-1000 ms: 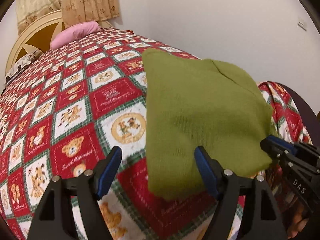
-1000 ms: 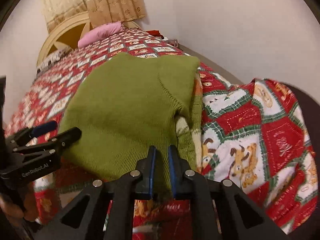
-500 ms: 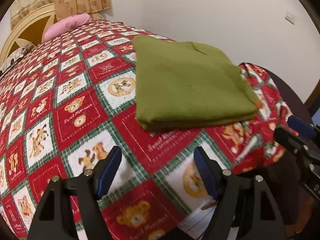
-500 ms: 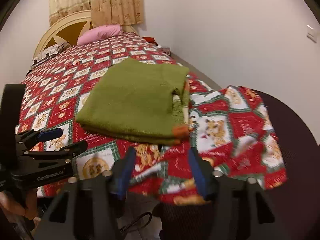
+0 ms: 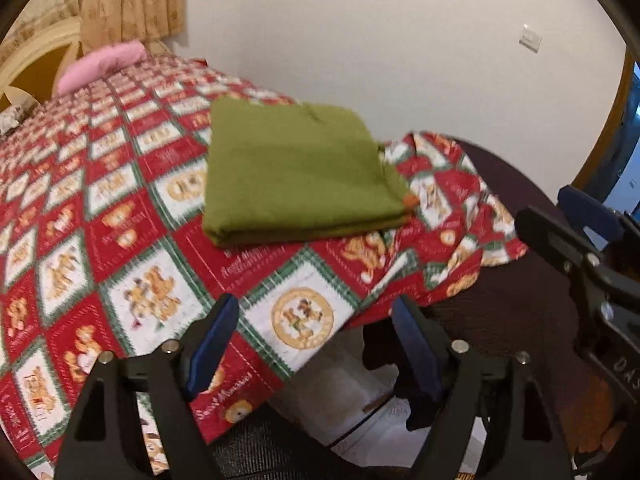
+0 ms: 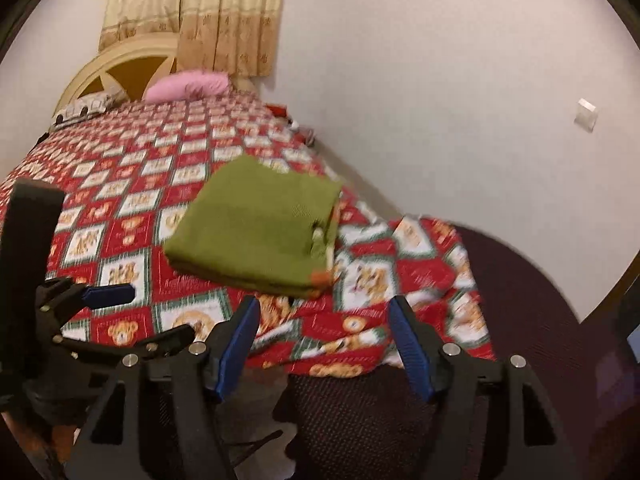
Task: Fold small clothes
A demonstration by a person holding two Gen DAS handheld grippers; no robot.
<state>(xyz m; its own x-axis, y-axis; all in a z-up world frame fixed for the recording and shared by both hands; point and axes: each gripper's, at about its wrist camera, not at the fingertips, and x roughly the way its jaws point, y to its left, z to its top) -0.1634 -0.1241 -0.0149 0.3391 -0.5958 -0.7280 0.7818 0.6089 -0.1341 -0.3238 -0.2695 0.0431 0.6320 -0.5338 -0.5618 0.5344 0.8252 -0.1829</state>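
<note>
While the pink pillow (image 5: 102,65) is lying at the far left by the cream headboard (image 6: 120,76) and patterned curtain (image 5: 132,0), the red teddy-bear quilt (image 5: 100,208) is covering the bed and spilling over its near corner. Toward the middle, the green garment (image 5: 298,172) is sitting folded into a flat rectangle on the quilt, near the wall side, with a small orange bit showing at its near right corner; both views are blurring a little, so what that bit is I cannot tell. Nearer the camera, the left hand-held gripper (image 5: 316,344) is hanging with its blue pads spread wide and nothing between them, well apart from the garment. To its right, the right hand-held gripper (image 6: 324,344) is likewise standing spread and empty, its jaws having just been opening, above a dark chair (image 6: 540,300).
</note>
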